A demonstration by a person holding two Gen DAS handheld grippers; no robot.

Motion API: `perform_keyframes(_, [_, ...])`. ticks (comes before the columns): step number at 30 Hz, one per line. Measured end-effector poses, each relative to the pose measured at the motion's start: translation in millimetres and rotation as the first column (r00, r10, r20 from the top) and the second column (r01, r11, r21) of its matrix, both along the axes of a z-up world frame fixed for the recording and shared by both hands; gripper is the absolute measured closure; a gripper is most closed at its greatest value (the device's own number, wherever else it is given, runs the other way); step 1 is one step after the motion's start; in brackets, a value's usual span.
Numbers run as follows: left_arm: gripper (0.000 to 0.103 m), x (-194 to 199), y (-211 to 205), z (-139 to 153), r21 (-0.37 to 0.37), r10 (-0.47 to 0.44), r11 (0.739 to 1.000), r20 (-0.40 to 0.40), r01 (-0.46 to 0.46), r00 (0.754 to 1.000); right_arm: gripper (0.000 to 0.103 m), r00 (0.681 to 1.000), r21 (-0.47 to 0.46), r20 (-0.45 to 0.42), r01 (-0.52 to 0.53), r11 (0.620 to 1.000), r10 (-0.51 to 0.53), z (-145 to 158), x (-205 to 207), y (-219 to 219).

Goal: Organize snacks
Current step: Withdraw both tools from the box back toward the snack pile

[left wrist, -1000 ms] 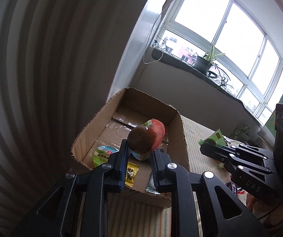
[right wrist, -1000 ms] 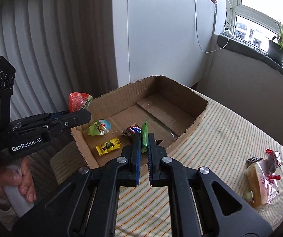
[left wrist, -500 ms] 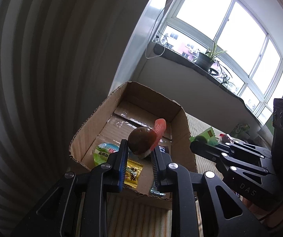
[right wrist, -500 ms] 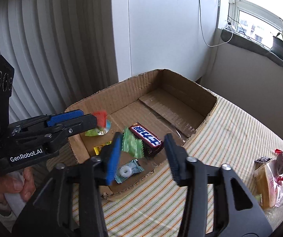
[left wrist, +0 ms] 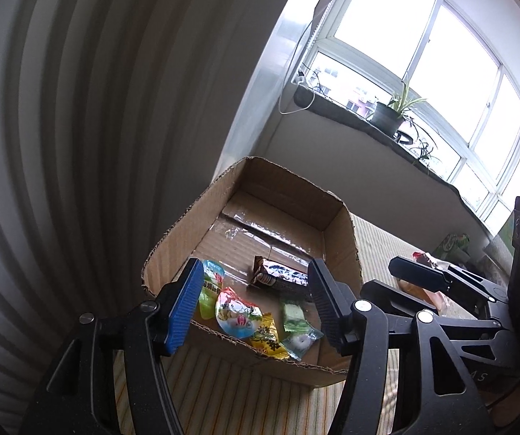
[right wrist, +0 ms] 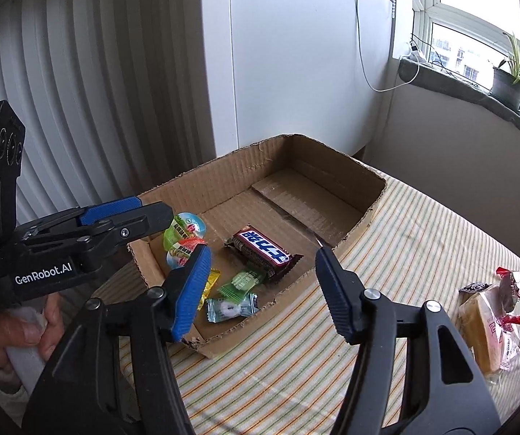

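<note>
Snacks point(right wrist: 261, 250) lie in the cardboard box point(right wrist: 332, 181); left tongs point(left wrist: 254, 302), jaws just opened, and right tongs point(right wrist: 261, 282) both gape wide, empty

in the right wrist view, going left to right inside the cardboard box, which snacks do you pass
Green jelly cup → yellow candy → clear blue mint → chocolate bar.

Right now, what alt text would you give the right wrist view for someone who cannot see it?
An open right gripper hovers over a cardboard box holding a chocolate bar, jelly cups and wrapped candies. The left gripper reaches in beside it, on a striped tablecloth.
</note>
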State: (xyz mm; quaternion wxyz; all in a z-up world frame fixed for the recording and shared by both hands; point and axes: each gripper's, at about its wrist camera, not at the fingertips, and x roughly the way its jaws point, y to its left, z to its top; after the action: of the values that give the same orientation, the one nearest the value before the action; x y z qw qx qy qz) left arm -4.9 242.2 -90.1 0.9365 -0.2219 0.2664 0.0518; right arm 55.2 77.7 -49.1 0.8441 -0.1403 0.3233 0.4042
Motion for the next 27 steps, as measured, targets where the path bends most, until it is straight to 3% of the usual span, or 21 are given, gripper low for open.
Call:
perform_keyframes(16, [0.044, 1, -11, 8, 0.034, -0.002, 0.999, -0.002, 0.002, 1.000, 0.040, 1.000, 0.019, -0.014, 0.017, 1.000, -0.017, 0, 1, -17])
perform_keyframes(27, [0.044, 18, -73, 25, 0.116, -0.084, 0.989, -0.027, 0.087, 0.996, 0.040, 0.989, 0.114, -0.046, 0.142, 0.983, -0.137, 1, 14, -103])
